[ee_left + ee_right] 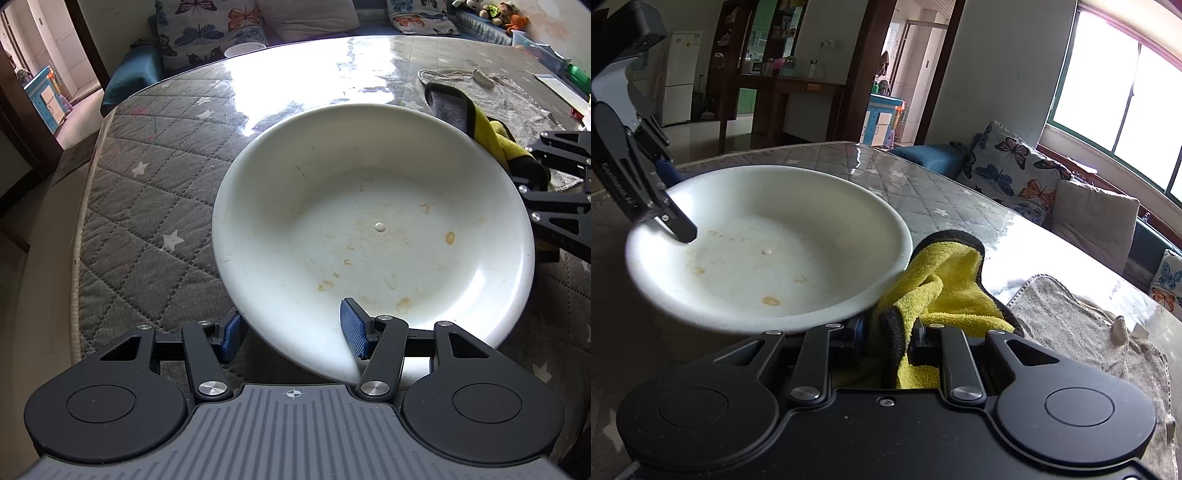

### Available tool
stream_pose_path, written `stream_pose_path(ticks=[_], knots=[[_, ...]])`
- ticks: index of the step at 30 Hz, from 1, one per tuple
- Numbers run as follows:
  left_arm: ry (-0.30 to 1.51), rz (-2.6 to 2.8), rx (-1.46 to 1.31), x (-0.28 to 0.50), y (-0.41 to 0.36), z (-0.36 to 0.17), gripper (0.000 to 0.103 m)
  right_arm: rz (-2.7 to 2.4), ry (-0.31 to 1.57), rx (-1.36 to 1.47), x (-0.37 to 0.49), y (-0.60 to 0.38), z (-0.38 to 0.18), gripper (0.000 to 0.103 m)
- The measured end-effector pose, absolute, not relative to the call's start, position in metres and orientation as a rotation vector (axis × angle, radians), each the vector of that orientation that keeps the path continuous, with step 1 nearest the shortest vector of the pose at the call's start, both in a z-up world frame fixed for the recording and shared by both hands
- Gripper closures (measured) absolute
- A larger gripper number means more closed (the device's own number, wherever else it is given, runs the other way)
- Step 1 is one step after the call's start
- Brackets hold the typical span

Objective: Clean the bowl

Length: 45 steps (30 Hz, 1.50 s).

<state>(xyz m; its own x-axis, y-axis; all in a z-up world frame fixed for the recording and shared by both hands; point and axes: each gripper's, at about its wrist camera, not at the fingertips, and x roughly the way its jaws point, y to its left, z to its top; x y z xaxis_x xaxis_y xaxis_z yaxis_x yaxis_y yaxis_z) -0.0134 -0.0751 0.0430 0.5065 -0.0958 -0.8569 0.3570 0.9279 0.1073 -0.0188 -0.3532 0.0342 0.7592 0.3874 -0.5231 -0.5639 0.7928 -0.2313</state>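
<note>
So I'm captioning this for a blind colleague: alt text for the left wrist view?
Open left tongs straddle the near rim of a stained white bowl on a quilted table; a yellow cloth lies at its far right edge.

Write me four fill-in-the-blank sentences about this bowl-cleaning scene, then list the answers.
1. The left tool straddles the rim of the white ____.
2. The right tool is shut on a cloth coloured ____.
3. The bowl has dried stains coloured ____.
4. A grey towel lies flat on the ____.

Answers: bowl; yellow; brown; table
</note>
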Motion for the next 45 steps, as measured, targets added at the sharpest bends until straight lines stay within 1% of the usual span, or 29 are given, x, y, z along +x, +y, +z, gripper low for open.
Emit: stream_pose_path(ticks=[14,23,30,45], knots=[[1.002,-0.236,0.283,-0.014,-0.079,0.045,0.044,0.594,0.465,-0.399,-0.032,-0.359,0.033,0.081],[0.988,-0.18,0.268,-0.027,-0.08,0.053,0.044,0.596,0.459,-0.394,-0.044,-0.36,0.035,0.081],[0.995,-0.148,0.157,-0.04,-0.078,0.059,0.044,0.595,0.455,-0.383,-0.051,-0.359,0.037,0.081],[1.04,0.014,-0.161,-0.052,-0.068,0.058,0.035,0.618,0.437,-0.404,-0.075,-0.356,0.037,0.081]])
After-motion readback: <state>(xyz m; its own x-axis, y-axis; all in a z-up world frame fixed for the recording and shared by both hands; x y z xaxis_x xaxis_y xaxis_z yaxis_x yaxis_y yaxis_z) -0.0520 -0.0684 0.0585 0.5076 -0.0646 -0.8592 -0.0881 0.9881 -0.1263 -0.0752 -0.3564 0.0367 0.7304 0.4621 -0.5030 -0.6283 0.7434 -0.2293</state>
